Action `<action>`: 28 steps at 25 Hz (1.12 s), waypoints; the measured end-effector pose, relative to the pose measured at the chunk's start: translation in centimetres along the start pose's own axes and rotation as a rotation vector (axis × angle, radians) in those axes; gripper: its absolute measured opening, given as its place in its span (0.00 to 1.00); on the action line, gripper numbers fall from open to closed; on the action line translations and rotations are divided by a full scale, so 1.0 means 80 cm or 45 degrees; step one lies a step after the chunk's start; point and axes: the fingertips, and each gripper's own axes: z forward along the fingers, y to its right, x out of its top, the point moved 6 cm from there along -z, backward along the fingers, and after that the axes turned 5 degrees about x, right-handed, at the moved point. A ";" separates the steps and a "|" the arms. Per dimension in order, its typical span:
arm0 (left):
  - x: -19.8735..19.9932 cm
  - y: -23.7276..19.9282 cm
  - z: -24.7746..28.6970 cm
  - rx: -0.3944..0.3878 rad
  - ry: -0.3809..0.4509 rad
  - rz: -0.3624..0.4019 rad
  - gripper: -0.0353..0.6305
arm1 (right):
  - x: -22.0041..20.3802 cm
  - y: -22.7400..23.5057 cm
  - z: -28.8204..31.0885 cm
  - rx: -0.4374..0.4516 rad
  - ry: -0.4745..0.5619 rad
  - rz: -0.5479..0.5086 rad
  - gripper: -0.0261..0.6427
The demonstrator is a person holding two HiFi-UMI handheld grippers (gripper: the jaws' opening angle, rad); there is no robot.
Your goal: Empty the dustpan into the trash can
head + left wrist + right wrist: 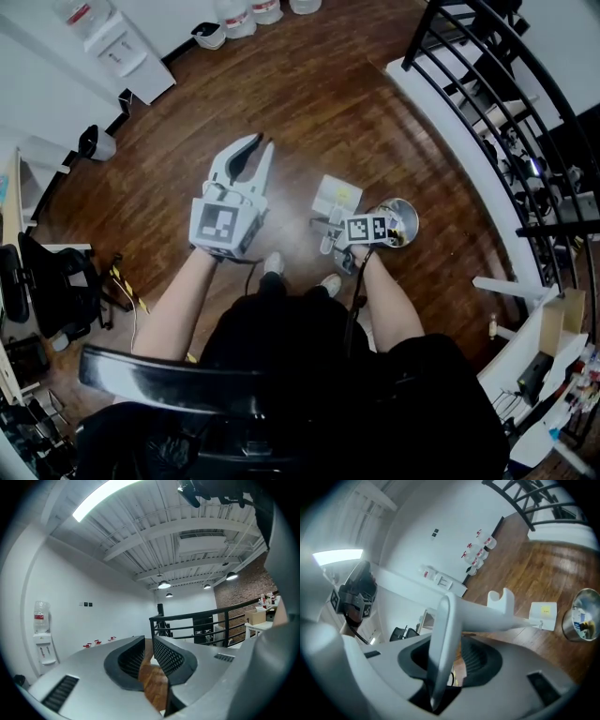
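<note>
A white long-handled dustpan (336, 195) stands on the wood floor, and its pan (543, 615) lies just left of a small silver trash can (401, 220) (582, 619) with some rubbish in it. The handle (483, 616) rises from the pan and ends between the jaws of my right gripper (334, 242) (454, 644). Dark gaps show on both sides of the handle, so the pads are not pressing on it. My left gripper (262, 142) (149, 639) hangs level to the left, open a narrow slit with only floor showing between its jaws.
A black railing (487, 103) curves along the right side. A water dispenser (112, 47) and water bottles (239, 17) stand against the far wall. A black chair (56, 281) is at the left and a cluttered desk (553, 375) at the right. The person's shoes (274, 262) are below the dustpan.
</note>
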 end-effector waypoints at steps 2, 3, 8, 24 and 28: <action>0.001 -0.004 -0.002 0.007 0.006 0.001 0.15 | 0.008 -0.009 0.004 0.047 -0.013 -0.006 0.13; 0.002 -0.005 -0.004 0.009 0.007 0.001 0.15 | 0.011 -0.013 0.006 0.062 -0.020 -0.010 0.05; 0.003 -0.011 -0.010 -0.003 0.010 -0.008 0.15 | 0.020 -0.018 0.016 0.063 -0.070 -0.010 0.05; -0.009 0.013 -0.014 -0.159 -0.049 -0.095 0.15 | 0.111 -0.032 0.005 0.071 0.032 -0.091 0.05; -0.014 0.016 -0.009 -0.210 -0.058 -0.146 0.15 | 0.120 -0.048 0.005 0.083 0.025 -0.123 0.05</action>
